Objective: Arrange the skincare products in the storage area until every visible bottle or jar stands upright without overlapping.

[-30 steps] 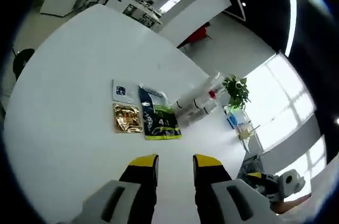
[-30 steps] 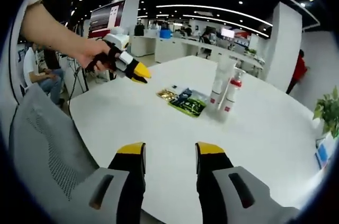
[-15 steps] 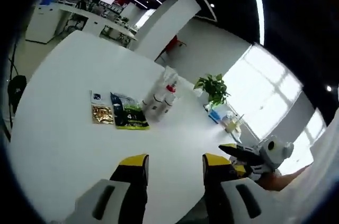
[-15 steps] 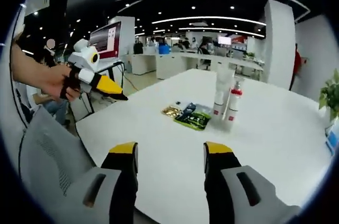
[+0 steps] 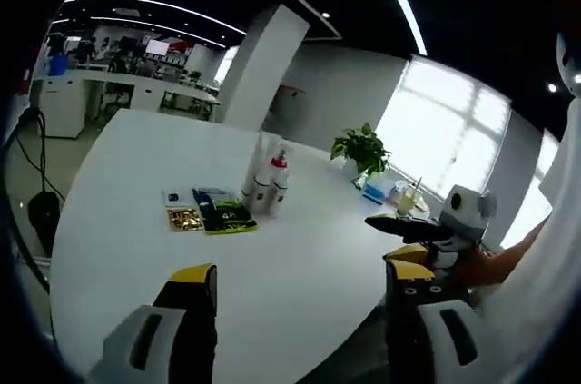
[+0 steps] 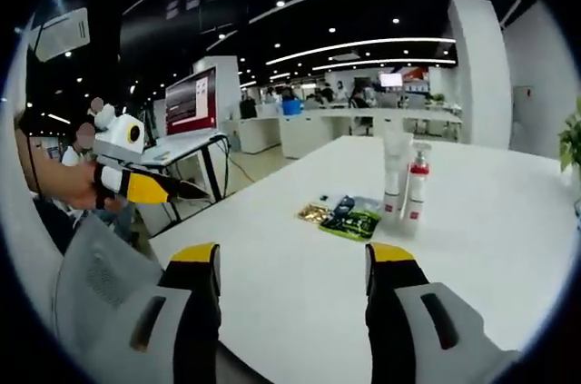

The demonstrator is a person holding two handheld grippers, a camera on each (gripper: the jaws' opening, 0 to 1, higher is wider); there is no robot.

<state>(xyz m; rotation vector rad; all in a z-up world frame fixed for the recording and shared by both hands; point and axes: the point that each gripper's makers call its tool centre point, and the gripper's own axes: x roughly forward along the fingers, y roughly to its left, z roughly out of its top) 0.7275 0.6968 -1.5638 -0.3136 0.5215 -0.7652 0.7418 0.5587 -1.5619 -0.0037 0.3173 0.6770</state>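
Both grippers' jaws have spread wider than 1 second ago, and each now stands open and empty: left gripper (image 5: 300, 298) and right gripper (image 6: 295, 280) at frame bottom. On the white table (image 6: 472, 221), 2 upright bottles (image 6: 406, 186) stand touching at centre right, with flat sachets (image 6: 345, 216) lying just beside them, well apart from either gripper.

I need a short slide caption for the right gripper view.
Open right gripper faces upright bottles beside flat sachets.
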